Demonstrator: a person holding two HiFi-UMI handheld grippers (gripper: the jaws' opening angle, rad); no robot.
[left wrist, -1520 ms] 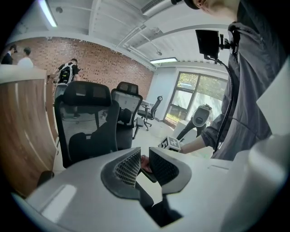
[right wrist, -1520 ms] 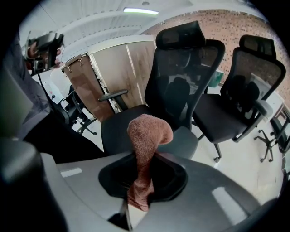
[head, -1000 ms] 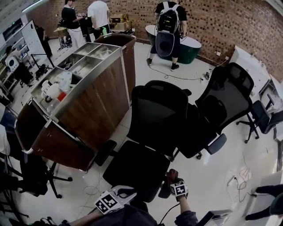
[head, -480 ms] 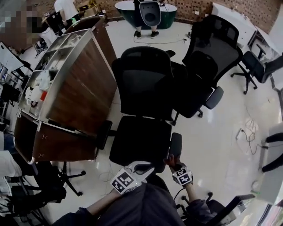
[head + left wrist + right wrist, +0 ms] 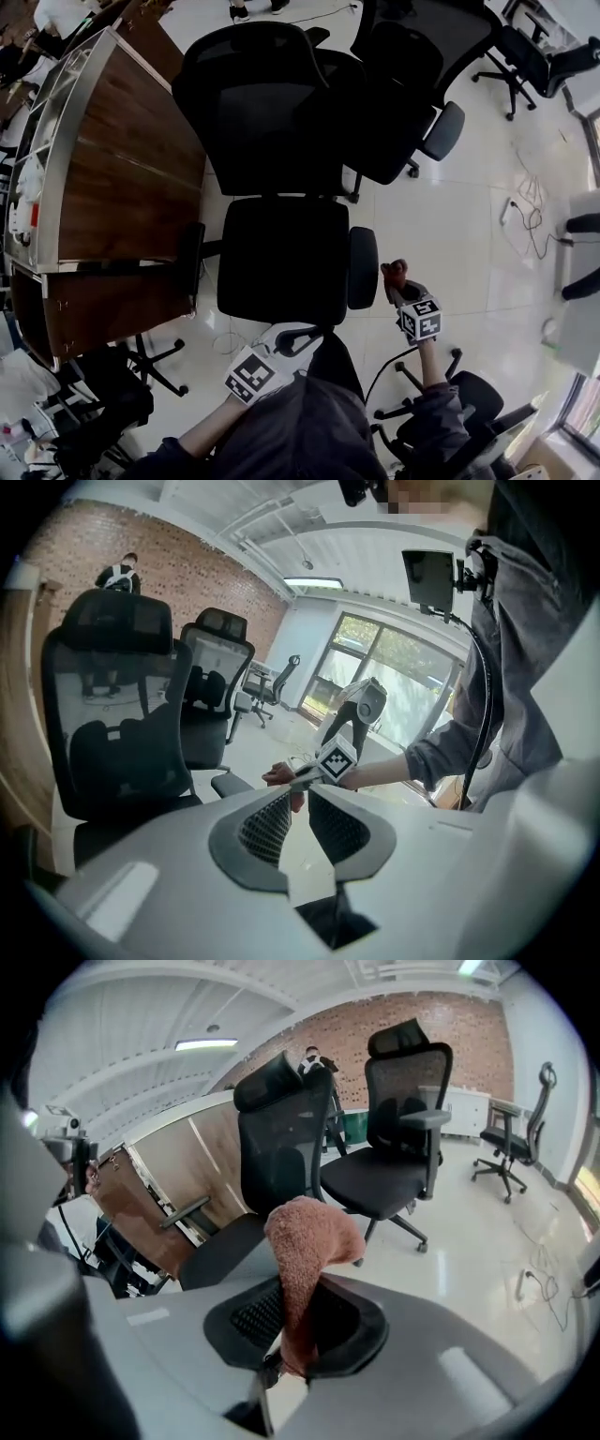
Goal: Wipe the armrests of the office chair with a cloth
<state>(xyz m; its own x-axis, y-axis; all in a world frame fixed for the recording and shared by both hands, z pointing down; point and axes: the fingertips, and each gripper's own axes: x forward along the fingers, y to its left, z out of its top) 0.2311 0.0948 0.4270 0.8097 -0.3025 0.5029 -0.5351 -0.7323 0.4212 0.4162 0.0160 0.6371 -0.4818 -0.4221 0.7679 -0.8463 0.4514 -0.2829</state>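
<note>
Right gripper (image 5: 397, 284) pinches the cloth (image 5: 307, 1233) tight, poised just beside the chair's (image 5: 281, 259) near armrest (image 5: 363, 268), not touching. Left gripper (image 5: 298, 797) by the seat front: jaws narrowly apart, nothing between.

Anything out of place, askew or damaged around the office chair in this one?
Nothing stands out. The chair stands upright and looks intact. The cloth is clamped in the right hand-held gripper beside an armrest. The left hand-held gripper is empty.
</note>
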